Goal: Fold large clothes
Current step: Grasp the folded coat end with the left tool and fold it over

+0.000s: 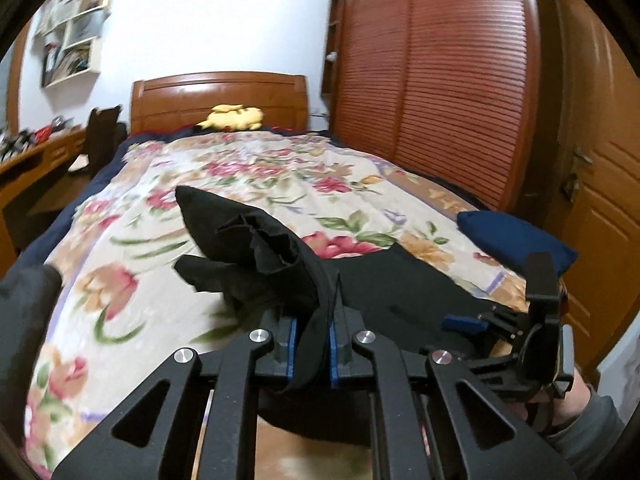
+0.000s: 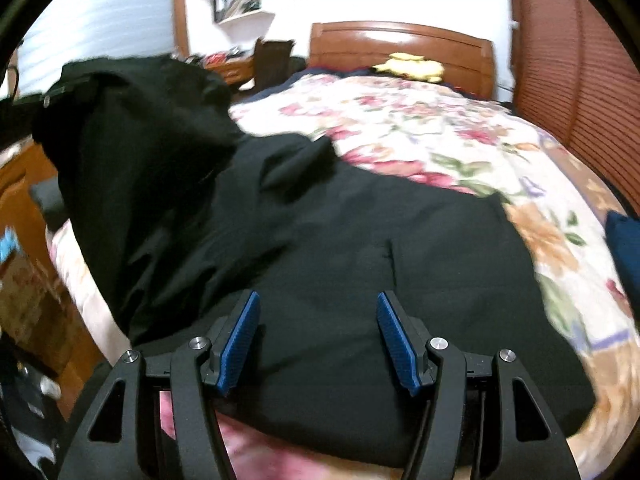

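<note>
Left wrist view: we see the left tongs (image 1: pixel 313 338) clamped on a bunched fold of the black garment (image 1: pixel 276 252), raised above the floral bed (image 1: pixel 248 176) near its foot edge.

Right wrist view: we see the right tongs (image 2: pixel 318 340) standing wide, holding nothing, over the black garment (image 2: pixel 340 248) spread across the bed's foot end.

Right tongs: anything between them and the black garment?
Nothing visible. The right tongs hang open just over the black garment, which lies spread on the floral bedspread with bare cloth under the pads. The left tongs are shut on a bunched part of the same garment, off to the left side.
</note>
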Available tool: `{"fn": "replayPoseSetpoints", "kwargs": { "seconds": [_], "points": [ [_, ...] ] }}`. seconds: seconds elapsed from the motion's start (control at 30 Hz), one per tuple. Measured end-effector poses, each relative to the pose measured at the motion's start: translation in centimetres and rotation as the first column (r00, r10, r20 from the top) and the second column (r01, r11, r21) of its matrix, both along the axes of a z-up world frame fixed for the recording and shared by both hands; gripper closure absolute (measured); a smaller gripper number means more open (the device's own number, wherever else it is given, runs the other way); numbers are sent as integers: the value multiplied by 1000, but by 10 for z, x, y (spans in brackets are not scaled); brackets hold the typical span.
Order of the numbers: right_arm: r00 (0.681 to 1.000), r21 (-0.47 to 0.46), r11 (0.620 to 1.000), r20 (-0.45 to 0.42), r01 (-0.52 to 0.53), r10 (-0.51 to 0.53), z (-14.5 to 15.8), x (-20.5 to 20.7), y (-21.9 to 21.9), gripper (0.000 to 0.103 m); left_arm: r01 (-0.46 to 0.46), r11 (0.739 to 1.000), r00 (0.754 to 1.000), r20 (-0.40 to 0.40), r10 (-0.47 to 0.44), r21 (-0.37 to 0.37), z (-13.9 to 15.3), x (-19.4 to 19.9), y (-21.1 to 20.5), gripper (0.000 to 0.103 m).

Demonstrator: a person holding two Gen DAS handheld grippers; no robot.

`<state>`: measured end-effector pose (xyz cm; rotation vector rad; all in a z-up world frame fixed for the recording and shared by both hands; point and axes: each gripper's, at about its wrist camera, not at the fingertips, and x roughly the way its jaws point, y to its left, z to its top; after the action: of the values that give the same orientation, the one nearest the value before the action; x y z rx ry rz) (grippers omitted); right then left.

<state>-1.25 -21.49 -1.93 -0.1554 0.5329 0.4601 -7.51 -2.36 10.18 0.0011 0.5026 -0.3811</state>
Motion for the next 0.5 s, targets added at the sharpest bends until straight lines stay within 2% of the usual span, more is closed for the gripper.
{"fn": "replayPoseSetpoints", "kwargs": {
  "seconds": [0.2,0.3,0.5],
  "points": [
    [993,46,993,27,113,-114,9,-7,-54,40,100,995,995,-7,-99,31,4,6,-55,93],
    [985,56,986,54,158,-161,14,-17,-81,40,155,987,987,-35,-154,31,0,9,-83,94],
    [964,162,956,71,244,-258,26,-39,-139,40,263,965,960,-105,-259,26,-25,16,-140,94]
  ]
}}
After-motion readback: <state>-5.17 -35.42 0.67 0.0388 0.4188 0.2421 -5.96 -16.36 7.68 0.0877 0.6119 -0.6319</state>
